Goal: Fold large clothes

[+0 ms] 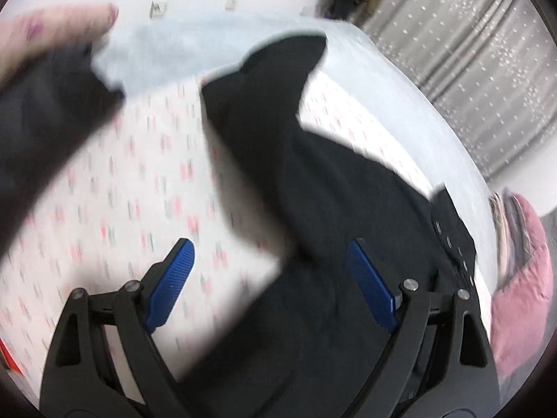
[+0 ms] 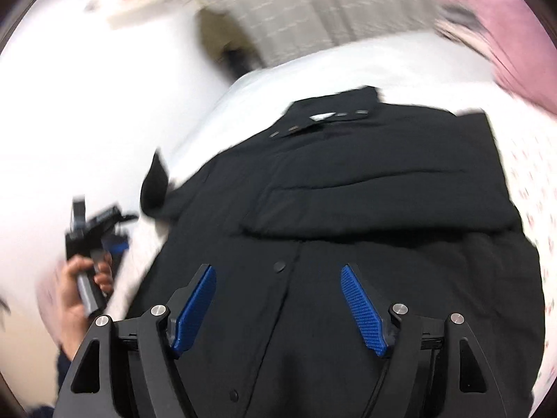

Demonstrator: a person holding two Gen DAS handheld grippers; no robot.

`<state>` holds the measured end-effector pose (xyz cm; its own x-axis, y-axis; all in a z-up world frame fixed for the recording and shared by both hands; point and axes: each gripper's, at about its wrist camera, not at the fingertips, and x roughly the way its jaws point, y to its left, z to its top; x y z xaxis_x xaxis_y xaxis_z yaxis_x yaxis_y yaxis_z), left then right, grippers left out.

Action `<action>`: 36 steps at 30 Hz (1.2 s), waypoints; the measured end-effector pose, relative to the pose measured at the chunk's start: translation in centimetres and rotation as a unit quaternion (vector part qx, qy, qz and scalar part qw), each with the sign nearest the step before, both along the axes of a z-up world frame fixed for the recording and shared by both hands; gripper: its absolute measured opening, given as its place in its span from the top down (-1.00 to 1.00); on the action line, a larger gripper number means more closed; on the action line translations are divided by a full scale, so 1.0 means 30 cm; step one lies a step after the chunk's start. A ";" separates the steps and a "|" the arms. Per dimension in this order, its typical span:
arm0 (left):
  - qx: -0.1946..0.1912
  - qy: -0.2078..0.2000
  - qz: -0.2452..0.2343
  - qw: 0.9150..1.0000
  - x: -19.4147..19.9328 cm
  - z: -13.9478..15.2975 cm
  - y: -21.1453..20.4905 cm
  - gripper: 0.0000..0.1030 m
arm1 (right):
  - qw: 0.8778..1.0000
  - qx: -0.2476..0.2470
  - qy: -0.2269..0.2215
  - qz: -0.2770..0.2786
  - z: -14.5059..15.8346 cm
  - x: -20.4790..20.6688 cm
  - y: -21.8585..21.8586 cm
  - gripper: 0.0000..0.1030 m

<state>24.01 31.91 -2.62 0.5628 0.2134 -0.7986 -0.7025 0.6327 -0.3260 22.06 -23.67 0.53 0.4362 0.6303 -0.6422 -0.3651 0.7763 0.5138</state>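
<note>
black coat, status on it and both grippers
Left gripper open, empty. Right gripper open, empty. Black coat partly folded on bed. Nothing in the way.

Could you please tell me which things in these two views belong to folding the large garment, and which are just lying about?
For the job:
- black coat
- left gripper, open
- right gripper, open
- bed with the patterned sheet, the folding surface

Lying about:
- pink garment at the bed's edge
- sparkly curtain
</note>
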 end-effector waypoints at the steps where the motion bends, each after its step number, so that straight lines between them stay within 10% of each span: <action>1: 0.029 0.009 0.010 0.999 0.043 0.024 0.029 -0.74 | 1.000 0.010 0.001 -0.008 0.000 0.012 -0.026 -0.47; 5: 0.108 0.037 0.024 0.993 0.230 0.045 0.088 -0.74 | 1.000 0.009 0.013 -0.003 -0.051 0.032 -0.047 -0.47; 14: 0.048 0.099 0.044 0.993 0.405 -0.208 0.252 -0.74 | 0.998 0.009 0.045 -0.031 -0.145 0.107 -0.080 -0.47; 16: 0.029 0.086 0.057 0.994 0.382 -0.236 0.265 -0.55 | 0.999 0.002 0.044 -0.030 -0.150 0.110 -0.076 -0.47; 18: 0.043 0.083 0.080 0.992 0.349 -0.231 0.255 0.21 | 0.999 0.003 0.042 -0.028 -0.147 0.108 -0.070 -0.47; 20: 0.042 0.061 0.089 0.993 0.319 -0.206 0.250 0.55 | 0.999 0.007 0.038 -0.029 -0.139 0.096 -0.074 -0.47; 24: 0.039 -0.030 0.074 0.996 0.255 -0.092 0.201 0.70 | 0.999 0.019 0.033 -0.035 -0.124 0.089 -0.082 -0.47; 30: 0.151 -0.142 -0.134 0.969 0.284 0.112 -0.281 0.70 | 0.998 0.033 0.035 -0.036 -0.120 0.088 -0.075 -0.47; 36: 0.050 -0.173 -0.326 0.928 0.297 0.078 -0.743 0.49 | 0.999 0.009 0.034 -0.040 -0.138 0.100 -0.079 -0.47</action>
<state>32.93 9.62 -0.28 0.8178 -0.1995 -0.5397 -0.0228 0.9260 -0.3769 25.05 -26.05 -3.61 0.4416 0.6061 -0.6615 -0.2653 0.7925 0.5491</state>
